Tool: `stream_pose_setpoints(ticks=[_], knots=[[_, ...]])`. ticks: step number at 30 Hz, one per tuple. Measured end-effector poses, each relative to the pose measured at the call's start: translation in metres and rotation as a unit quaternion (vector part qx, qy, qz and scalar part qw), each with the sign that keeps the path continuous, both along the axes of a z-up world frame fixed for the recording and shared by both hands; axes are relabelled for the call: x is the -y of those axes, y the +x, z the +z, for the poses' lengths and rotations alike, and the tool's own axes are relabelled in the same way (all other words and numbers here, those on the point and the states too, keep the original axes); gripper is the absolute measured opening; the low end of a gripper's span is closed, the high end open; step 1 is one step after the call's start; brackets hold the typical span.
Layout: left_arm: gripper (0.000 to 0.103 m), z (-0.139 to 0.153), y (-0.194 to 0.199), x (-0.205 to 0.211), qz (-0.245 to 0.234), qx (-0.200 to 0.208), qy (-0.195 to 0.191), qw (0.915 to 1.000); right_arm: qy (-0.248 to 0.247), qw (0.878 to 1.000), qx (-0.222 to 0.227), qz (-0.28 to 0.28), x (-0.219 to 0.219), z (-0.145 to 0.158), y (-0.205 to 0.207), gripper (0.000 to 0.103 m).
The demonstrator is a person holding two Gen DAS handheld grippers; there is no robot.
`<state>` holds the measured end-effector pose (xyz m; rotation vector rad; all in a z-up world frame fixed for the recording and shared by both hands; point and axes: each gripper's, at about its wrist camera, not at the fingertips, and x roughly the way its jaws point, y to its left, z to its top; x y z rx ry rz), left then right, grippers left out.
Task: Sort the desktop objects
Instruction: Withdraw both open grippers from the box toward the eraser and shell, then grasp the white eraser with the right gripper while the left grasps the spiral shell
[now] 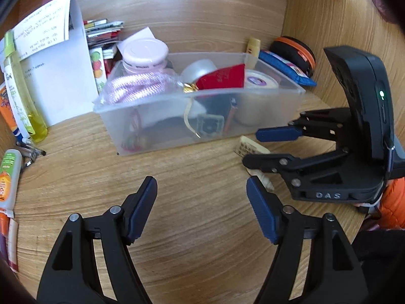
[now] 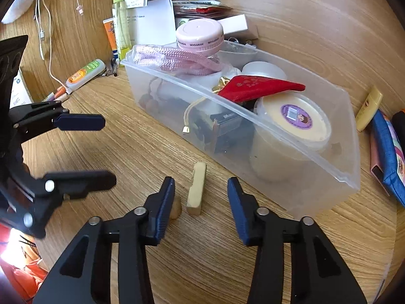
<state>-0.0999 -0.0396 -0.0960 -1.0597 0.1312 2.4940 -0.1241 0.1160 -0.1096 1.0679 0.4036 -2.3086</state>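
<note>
Right tongs (image 2: 201, 192) open, small beige block (image 2: 196, 188) upright betw. pads, clear bin (image 2: 316, 157) behind

Open left gripper (image 1: 200, 202) over wooden desk (image 1: 189, 167); clear bin (image 1: 162, 126) beyond

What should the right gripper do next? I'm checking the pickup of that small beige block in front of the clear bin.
Probably ease the right gripper forward and down a little, then close. The beige block stands on the desk between its open jaws, untouched by either pad, just short of the clear bin.
</note>
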Motion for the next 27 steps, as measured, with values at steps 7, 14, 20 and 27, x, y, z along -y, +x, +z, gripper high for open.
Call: stream_pose_setpoints(ticks=[7, 14, 20, 27], knots=[[0.073, -0.006, 0.009, -0.013, -0.018, 0.003, -0.007, 0.9998, 0.007, 1.000, 0.006, -0.005, 0.004, -0.004, -0.004, 0.030], [0.073, -0.008, 0.014, -0.024, -0.028, 0.007, -0.017, 0.9994, -0.006, 1.000, 0.004, -0.005, 0.001, 0.000, -0.001, 0.014], [0.073, -0.008, 0.012, -0.039, -0.041, 0.005, -0.034, 0.9986, -0.021, 1.000, 0.000, -0.005, -0.008, 0.007, 0.005, 0.012], [0.073, -0.010, 0.005, -0.057, -0.068, 0.008, -0.048, 0.9965, -0.020, 1.000, 0.002, -0.003, -0.016, 0.008, 0.007, 0.012]])
